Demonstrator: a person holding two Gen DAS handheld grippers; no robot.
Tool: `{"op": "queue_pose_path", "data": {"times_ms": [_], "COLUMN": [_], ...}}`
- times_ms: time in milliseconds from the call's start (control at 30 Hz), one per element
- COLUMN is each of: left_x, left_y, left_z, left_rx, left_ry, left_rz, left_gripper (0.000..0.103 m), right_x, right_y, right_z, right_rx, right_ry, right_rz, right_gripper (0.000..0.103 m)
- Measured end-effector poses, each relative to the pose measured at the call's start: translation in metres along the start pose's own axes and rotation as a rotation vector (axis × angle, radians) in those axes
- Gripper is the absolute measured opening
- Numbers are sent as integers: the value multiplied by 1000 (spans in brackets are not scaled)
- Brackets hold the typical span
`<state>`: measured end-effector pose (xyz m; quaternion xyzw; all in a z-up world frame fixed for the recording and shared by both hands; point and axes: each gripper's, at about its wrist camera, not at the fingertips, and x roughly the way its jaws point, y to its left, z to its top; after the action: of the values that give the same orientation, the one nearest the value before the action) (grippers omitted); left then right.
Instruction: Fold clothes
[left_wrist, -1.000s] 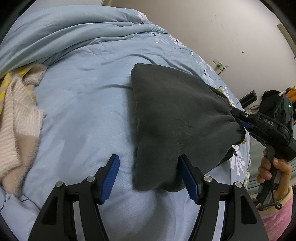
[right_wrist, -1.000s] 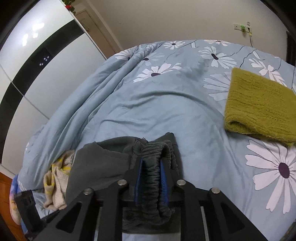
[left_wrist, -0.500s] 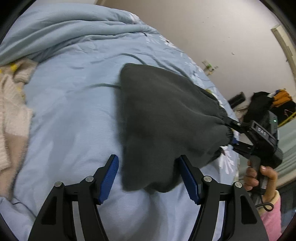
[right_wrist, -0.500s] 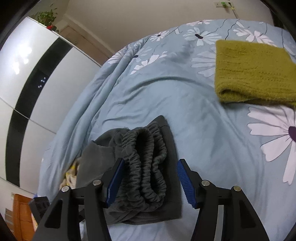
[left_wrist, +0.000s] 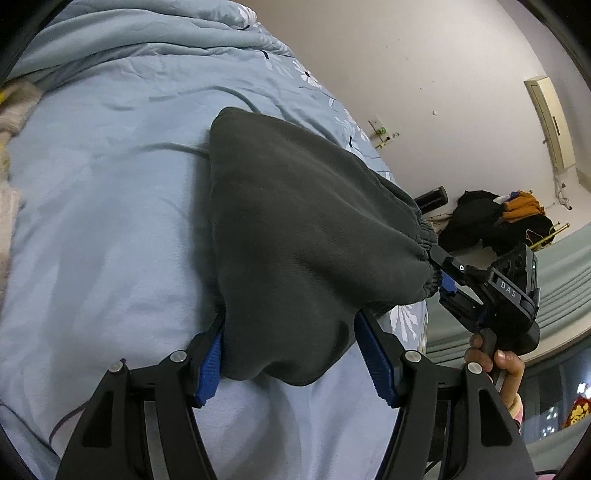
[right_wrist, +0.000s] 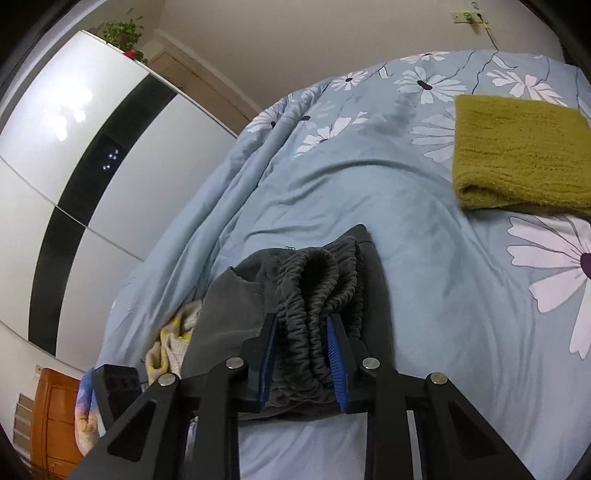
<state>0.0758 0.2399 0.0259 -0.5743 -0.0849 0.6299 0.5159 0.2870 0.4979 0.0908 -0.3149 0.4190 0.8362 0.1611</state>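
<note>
1. Left wrist view: the dark grey trousers (left_wrist: 303, 236) are soft, matte fleece, folded into a thick rounded wedge on the blue quilt (left_wrist: 103, 206); their gathered elastic waistband points toward my right tongs (left_wrist: 445, 286).
2. My left tongs (left_wrist: 291, 354) stand wide, blue ribbed pads either side of the wedge's near lobe; the left pad touches the cloth, but whether the right one does I cannot tell.
3. Right wrist view: my right tongs (right_wrist: 301, 350) are narrowed on the bunched, ribbed waistband, pads pressing both flanks.
4. Farther off, a folded mustard knit (right_wrist: 521, 155), coarse and fuzzy, lies well apart on the daisy print; a cream-and-yellow knit (right_wrist: 171, 341) is crumpled just beside the trousers.
</note>
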Motion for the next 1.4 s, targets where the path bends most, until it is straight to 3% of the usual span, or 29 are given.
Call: {"op": "queue_pose_path", "data": {"times_ms": [167,300,567,667,800,933,1033,1133,1233,1400], "left_x": [10,12,19,20,22,24,25,23,20,18], "left_y": [-1,-1,-6,-7,-7,-8,-7,-2,2,2], "left_z": [0,1,1,2,3,5,7,9,9,11], "left_rx": [-3,-12,-7,-9,-13,-19,-30,-50,-67,-92], "left_ry": [31,34,42,42,42,39,35,29,25,16], "left_rz": [10,6,21,22,18,12,-5,-31,-49,-67], "left_gripper": [67,67,68,68,68,68,68,68,68,68], "right_x": [14,9,-21,-4,29,25,9,-8,-14,2], "right_y": [-18,-14,28,46,38,24,31,23,-1,-23], "right_z": [-5,-3,6,2,-2,0,-3,-7,-10,-15], "right_rx": [71,51,-130,-201,-171,-92,-137,-124,-35,48], "right_ry": [23,20,-79,-37,20,11,-15,-52,-66,-4], "right_rz": [-2,-9,-102,-58,-83,-30,-24,-29,-51,-8], "right_gripper": [29,32,32,32,31,31,31,40,60,66]}}
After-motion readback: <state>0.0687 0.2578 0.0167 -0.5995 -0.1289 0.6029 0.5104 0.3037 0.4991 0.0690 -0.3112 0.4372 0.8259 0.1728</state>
